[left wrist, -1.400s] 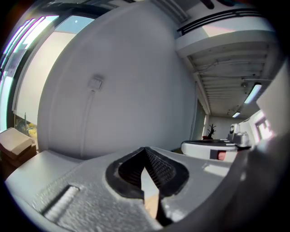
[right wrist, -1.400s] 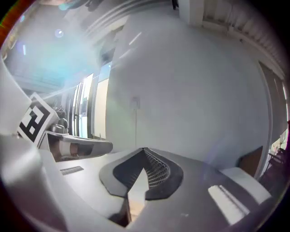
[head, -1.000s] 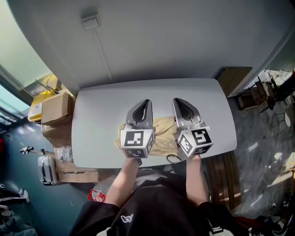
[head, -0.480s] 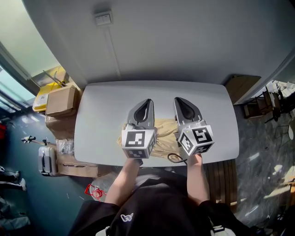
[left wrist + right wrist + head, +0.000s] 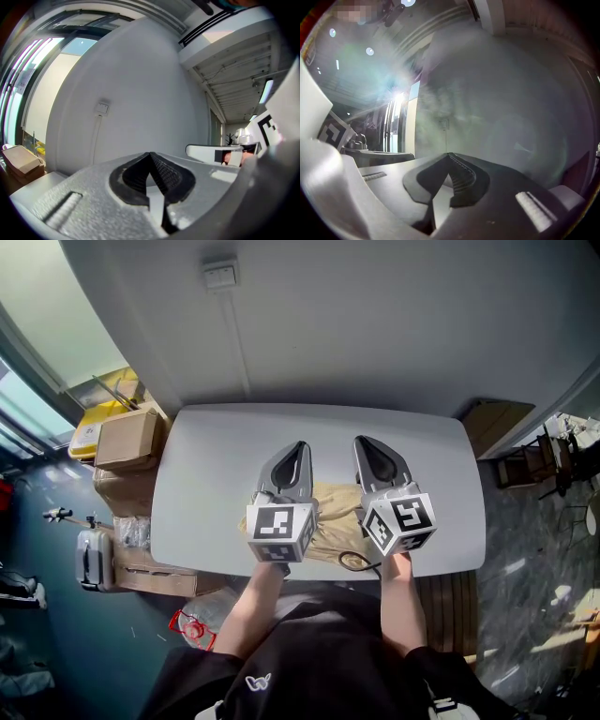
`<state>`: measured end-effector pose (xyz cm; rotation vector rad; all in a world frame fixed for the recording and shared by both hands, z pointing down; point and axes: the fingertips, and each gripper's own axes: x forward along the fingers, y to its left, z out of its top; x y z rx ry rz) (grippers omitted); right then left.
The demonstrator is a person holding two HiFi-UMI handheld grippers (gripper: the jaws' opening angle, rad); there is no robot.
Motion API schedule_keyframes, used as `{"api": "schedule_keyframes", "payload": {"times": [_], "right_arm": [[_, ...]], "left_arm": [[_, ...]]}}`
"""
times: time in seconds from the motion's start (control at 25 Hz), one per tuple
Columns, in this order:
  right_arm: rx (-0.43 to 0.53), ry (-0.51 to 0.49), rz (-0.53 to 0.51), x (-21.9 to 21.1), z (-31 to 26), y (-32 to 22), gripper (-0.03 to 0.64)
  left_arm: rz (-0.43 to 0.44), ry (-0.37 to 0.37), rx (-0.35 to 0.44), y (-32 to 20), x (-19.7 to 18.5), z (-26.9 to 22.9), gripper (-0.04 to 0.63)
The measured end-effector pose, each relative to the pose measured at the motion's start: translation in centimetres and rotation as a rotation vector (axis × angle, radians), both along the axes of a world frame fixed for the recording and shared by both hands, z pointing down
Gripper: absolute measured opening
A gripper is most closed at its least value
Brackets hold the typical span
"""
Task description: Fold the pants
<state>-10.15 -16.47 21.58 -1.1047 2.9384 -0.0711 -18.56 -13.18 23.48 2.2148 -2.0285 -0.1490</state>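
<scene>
Folded tan pants (image 5: 334, 514) lie on the white table (image 5: 206, 460) near its front edge, largely hidden under the two grippers. A dark loop (image 5: 352, 562) lies at the pants' front edge. My left gripper (image 5: 298, 448) is held level over the pants' left part, pointing at the wall, shut with nothing in it. My right gripper (image 5: 367, 443) is beside it over the right part, also shut and empty. In the left gripper view the left gripper (image 5: 150, 157) shows its pads meeting against the wall. The right gripper (image 5: 450, 158) looks the same in the right gripper view.
Cardboard boxes (image 5: 126, 439) and a yellow object (image 5: 92, 430) stand left of the table, with a small suitcase (image 5: 94, 561) on the floor below. A wooden bench (image 5: 452, 598) sits at the table's front right. A brown board (image 5: 494, 423) leans at the far right. The wall (image 5: 375, 324) rises just behind the table.
The head view has shifted a little, so the surroundings slide in the picture. Both grippers keep their place over the pants and stay shut.
</scene>
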Motion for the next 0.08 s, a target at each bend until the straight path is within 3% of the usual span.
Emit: {"api": "schedule_keyframes", "payload": {"times": [0.08], "right_arm": [[0.001, 0.002, -0.001, -0.21, 0.04, -0.33, 0.003]], "left_arm": [[-0.007, 0.002, -0.013, -0.06, -0.39, 0.24, 0.003]]}}
